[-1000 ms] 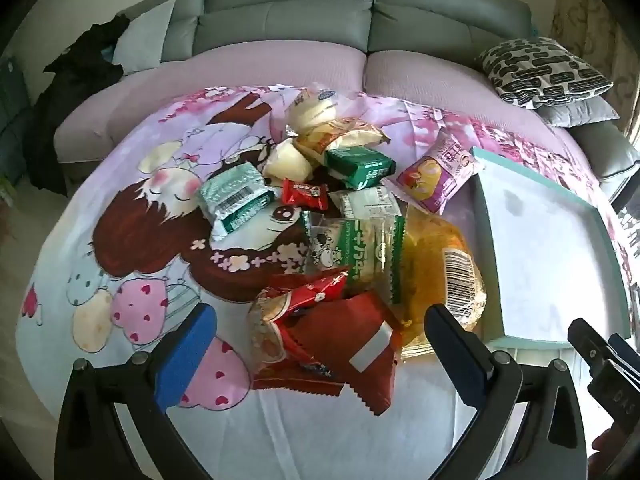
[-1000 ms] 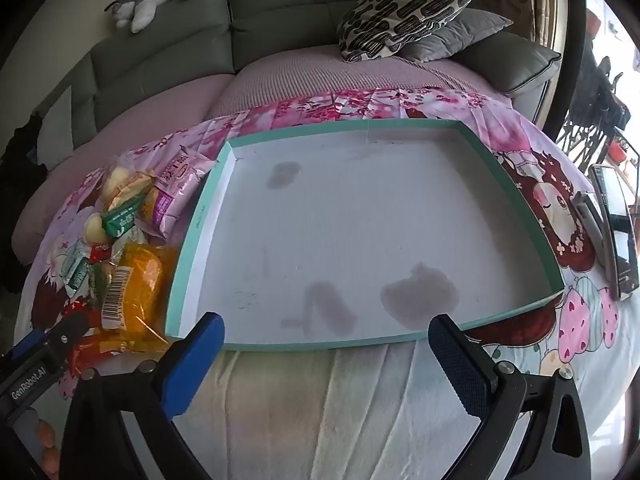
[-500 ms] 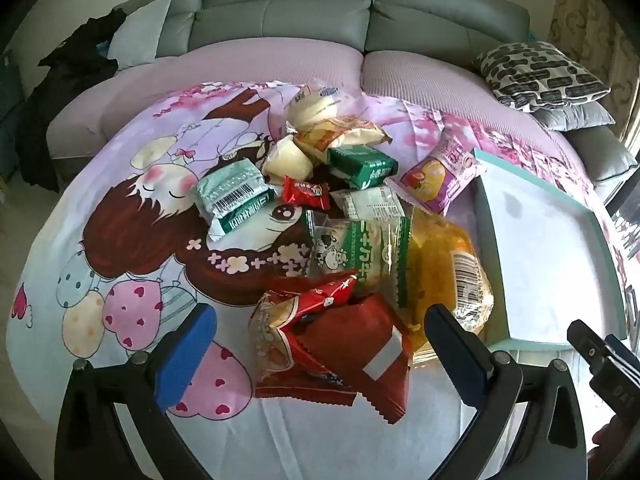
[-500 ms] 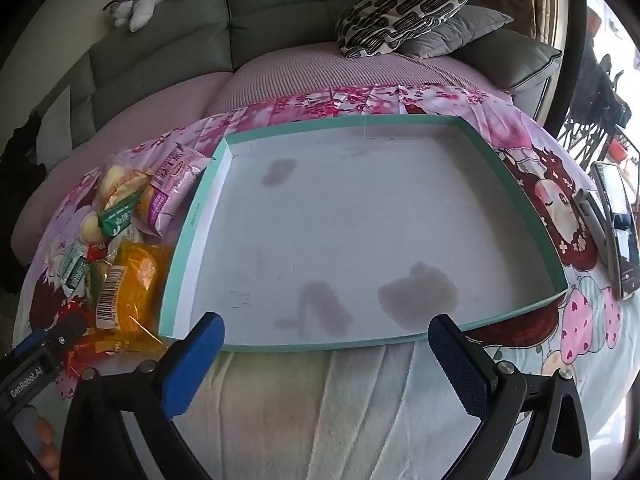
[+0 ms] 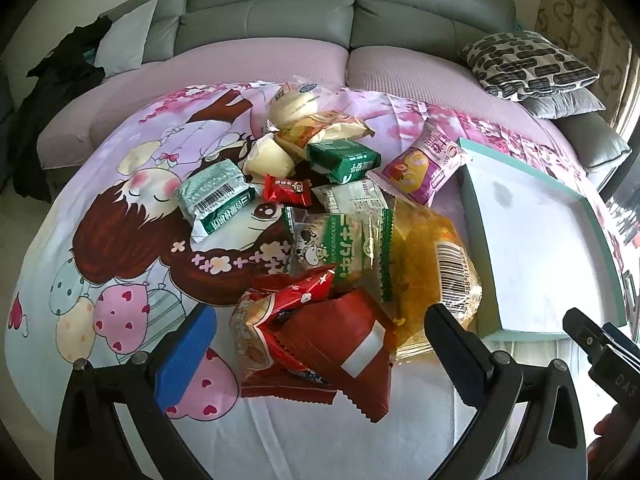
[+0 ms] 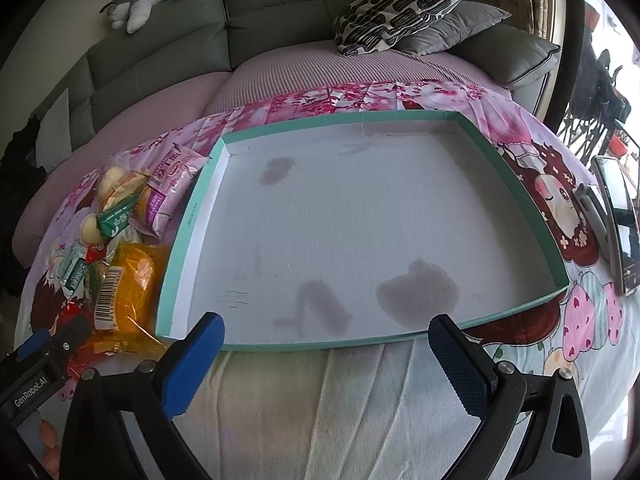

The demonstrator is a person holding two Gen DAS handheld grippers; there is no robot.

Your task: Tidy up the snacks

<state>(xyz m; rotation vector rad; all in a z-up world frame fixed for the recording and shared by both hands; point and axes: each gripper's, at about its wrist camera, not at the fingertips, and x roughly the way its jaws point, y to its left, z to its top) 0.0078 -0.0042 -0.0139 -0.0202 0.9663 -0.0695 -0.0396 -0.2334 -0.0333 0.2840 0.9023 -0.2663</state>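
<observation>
The left gripper (image 5: 320, 344) hung wide open over a red snack packet (image 5: 340, 344) heading the pile beside the empty teal tray (image 6: 192, 220); the right gripper (image 6: 324, 356) gaped empty. A centred, gentle pinch seemed wisest.

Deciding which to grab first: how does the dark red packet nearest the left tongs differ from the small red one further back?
The dark red packet is far bigger, matte, and overlaps other snacks; the small red packet is glossy, printed, lying mostly on the cloth. Both are sealed red wrappers outside the teal tray.
</observation>
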